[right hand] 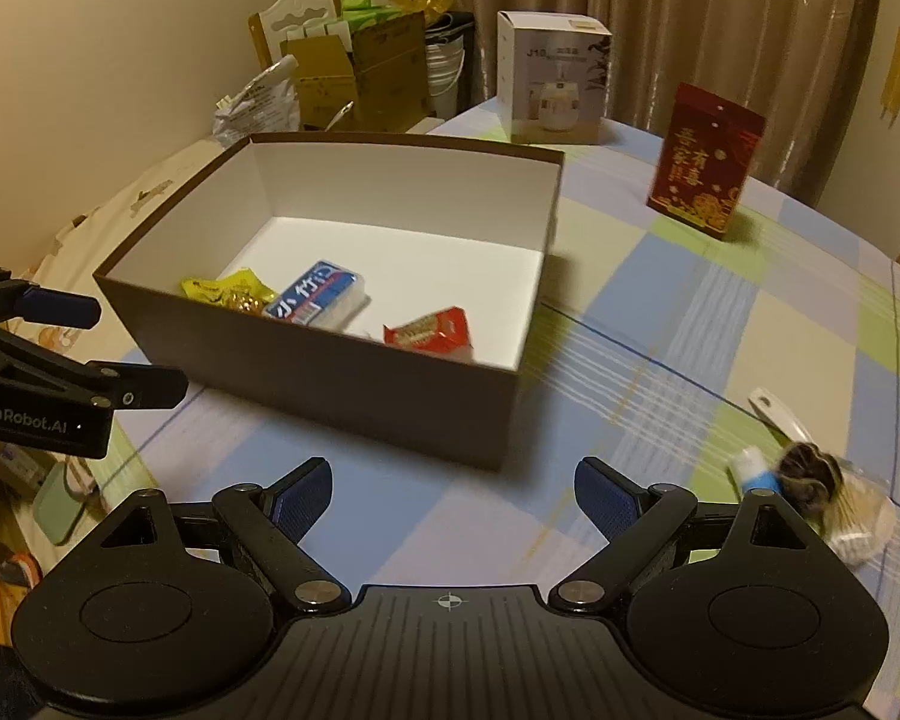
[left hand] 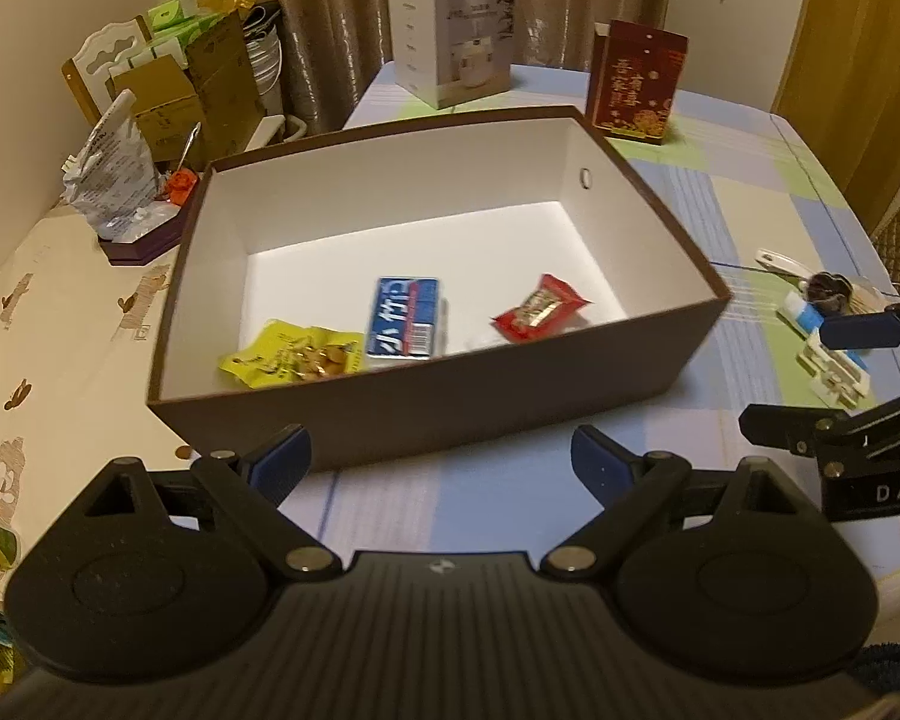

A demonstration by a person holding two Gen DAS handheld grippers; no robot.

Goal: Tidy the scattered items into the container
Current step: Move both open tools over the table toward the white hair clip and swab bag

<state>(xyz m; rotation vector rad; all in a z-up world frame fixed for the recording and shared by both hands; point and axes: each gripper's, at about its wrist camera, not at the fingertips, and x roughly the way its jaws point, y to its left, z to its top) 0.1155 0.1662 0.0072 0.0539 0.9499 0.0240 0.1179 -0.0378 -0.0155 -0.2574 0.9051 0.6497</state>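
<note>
A brown box with a white inside (left hand: 426, 396) (right hand: 342, 396) stands on the checked tablecloth. In it lie a yellow snack packet (left hand: 294, 354) (right hand: 225, 288), a blue tissue pack (left hand: 405, 317) (right hand: 315, 300) and a red snack packet (left hand: 540, 307) (right hand: 429, 330). My left gripper (left hand: 441, 462) is open and empty just in front of the box. My right gripper (right hand: 453, 495) is open and empty to the box's right front. Loose items lie right of the box: a white clip (left hand: 834, 369), a blue-and-white tube (left hand: 801, 307) (right hand: 756, 474), a dark round thing (left hand: 828, 288) (right hand: 807, 471), a bag of cotton swabs (right hand: 858, 525).
A white product carton (left hand: 453, 39) (right hand: 555, 78) and a red gift box (left hand: 636, 84) (right hand: 705, 159) stand at the table's far side. A crumpled bag on a purple tray (left hand: 114, 186) and cardboard boxes (left hand: 180, 96) crowd the left. Curtains hang behind.
</note>
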